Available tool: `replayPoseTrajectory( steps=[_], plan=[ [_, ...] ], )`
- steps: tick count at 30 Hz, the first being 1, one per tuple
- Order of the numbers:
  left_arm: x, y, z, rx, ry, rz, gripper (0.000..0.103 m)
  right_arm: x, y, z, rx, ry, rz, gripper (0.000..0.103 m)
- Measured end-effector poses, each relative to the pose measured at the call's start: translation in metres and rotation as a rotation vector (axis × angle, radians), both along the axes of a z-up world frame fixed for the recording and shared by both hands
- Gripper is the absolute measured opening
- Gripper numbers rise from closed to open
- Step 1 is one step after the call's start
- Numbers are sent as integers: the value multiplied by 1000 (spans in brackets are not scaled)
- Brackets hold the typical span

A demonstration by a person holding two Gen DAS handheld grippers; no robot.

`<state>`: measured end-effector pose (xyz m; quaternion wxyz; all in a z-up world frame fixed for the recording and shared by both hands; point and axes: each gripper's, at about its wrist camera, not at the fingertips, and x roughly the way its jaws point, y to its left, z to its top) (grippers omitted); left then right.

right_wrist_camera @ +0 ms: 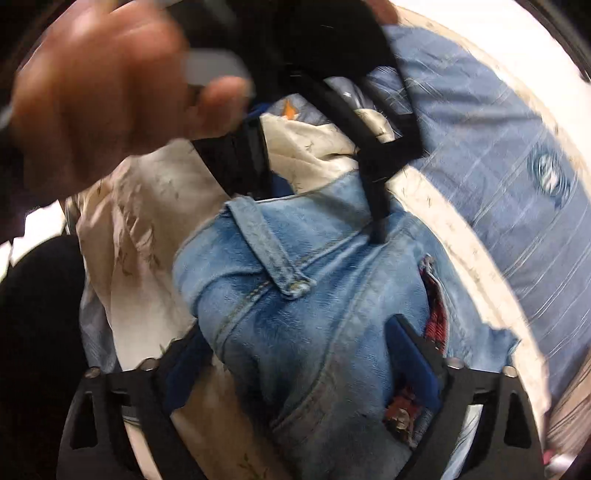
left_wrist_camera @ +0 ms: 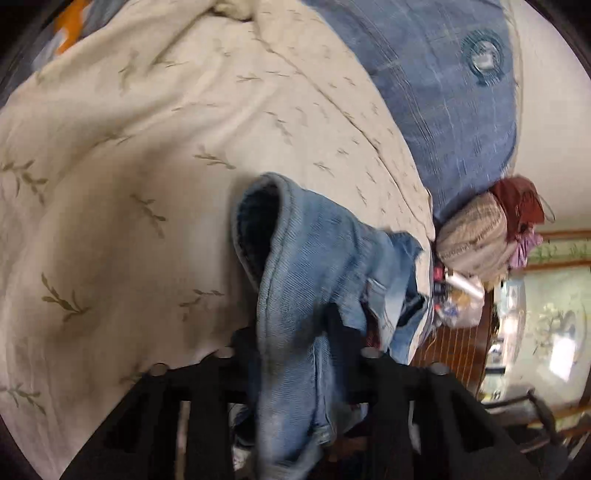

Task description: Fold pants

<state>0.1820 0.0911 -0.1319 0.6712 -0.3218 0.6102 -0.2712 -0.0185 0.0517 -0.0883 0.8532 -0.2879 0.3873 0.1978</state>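
The light blue jeans (left_wrist_camera: 306,266) hang bunched from my left gripper (left_wrist_camera: 295,343), which is shut on the denim above a cream bedspread (left_wrist_camera: 129,166). In the right wrist view the jeans (right_wrist_camera: 295,314) fill the middle, with a belt loop and waistband showing. My right gripper (right_wrist_camera: 295,332) has its jaws on either side of the denim bundle and is shut on it. The other gripper's black fingers (right_wrist_camera: 373,177) and the person's hand (right_wrist_camera: 103,92) are just above, touching the waistband.
A blue pillow (left_wrist_camera: 443,92) lies at the bed's far right. A heap of bags and cloth (left_wrist_camera: 480,240) sits beside the bed, over a wooden floor (left_wrist_camera: 450,350). The bedspread is rumpled at the top (left_wrist_camera: 236,11).
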Motion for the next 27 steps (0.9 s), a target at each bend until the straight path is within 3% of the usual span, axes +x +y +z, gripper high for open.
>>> replayPoseTrajectory(
  steps=[1,3,7,14,18,23,27],
  plan=[
    [2,-5,4,4,-23,-12,12,3,-5,5,32,13,-7,75],
    [2,-12,18,10,-63,-37,11,4,-15,17,94,32,-20,57],
    [-3,-28,50,26,-137,-62,11,-9,-36,49,217,37,-44,40],
    [-31,-90,113,54,-273,-205,14,-25,-107,92,451,49,-182,37],
    [-36,-161,129,94,-310,-340,15,-38,-170,99,607,74,-319,37],
    [-34,-256,100,187,-270,-505,22,-50,-254,68,823,176,-544,38],
    [-22,-299,60,291,-188,-541,24,-55,-305,29,1000,281,-723,48]
  ],
)
